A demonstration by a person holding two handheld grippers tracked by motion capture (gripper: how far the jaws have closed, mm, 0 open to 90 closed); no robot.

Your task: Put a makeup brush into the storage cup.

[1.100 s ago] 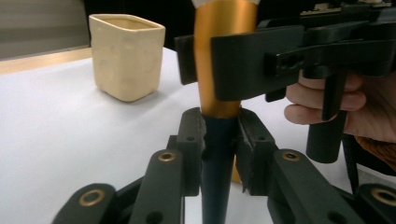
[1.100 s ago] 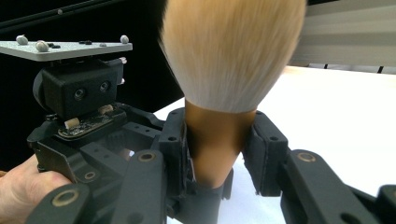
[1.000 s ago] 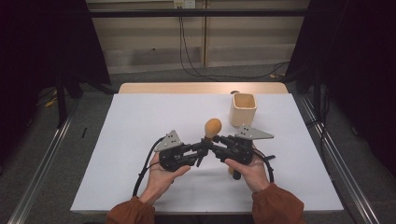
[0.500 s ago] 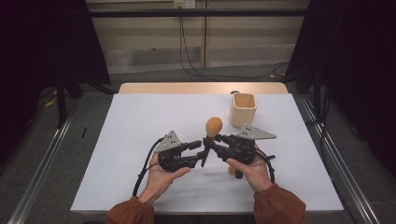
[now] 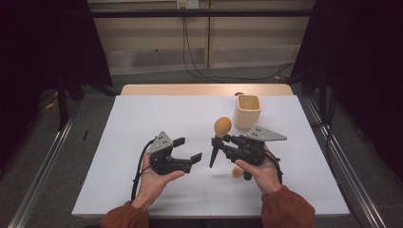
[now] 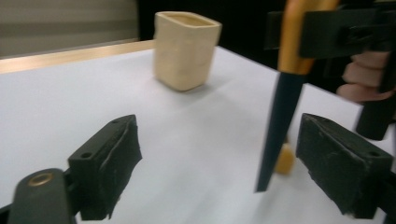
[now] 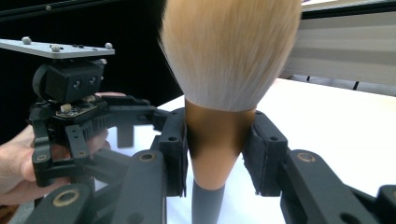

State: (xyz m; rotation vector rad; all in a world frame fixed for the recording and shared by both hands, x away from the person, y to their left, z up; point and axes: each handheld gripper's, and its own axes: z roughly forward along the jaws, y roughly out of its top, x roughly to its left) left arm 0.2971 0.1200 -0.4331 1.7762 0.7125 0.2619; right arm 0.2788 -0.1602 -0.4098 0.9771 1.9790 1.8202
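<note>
A makeup brush (image 5: 222, 126) with a tan bristle head, gold ferrule and black handle (image 6: 275, 135) stands nearly upright above the white table (image 5: 142, 123). My right gripper (image 5: 219, 140) is shut on its ferrule (image 7: 219, 154), bristles up. My left gripper (image 5: 188, 148) faces it from the left. Its jaws have just been opening and now stand wide. The handle hangs just ahead of their gap near the right-hand jaw, touching neither pad (image 6: 343, 165). A beige cup (image 5: 247, 111) stands upright behind the brush.
A small tan piece (image 5: 236, 172) lies on the table under the right hand, seen beside the handle tip (image 6: 284, 158) in the left gripper view. The table's wooden far edge (image 5: 204, 89) lies behind the cup. Metal rails run along both sides.
The left gripper's jaws have spread from a grip on the brush handle to wide open, letting it go. The right gripper keeps the brush, now held a little more upright.
</note>
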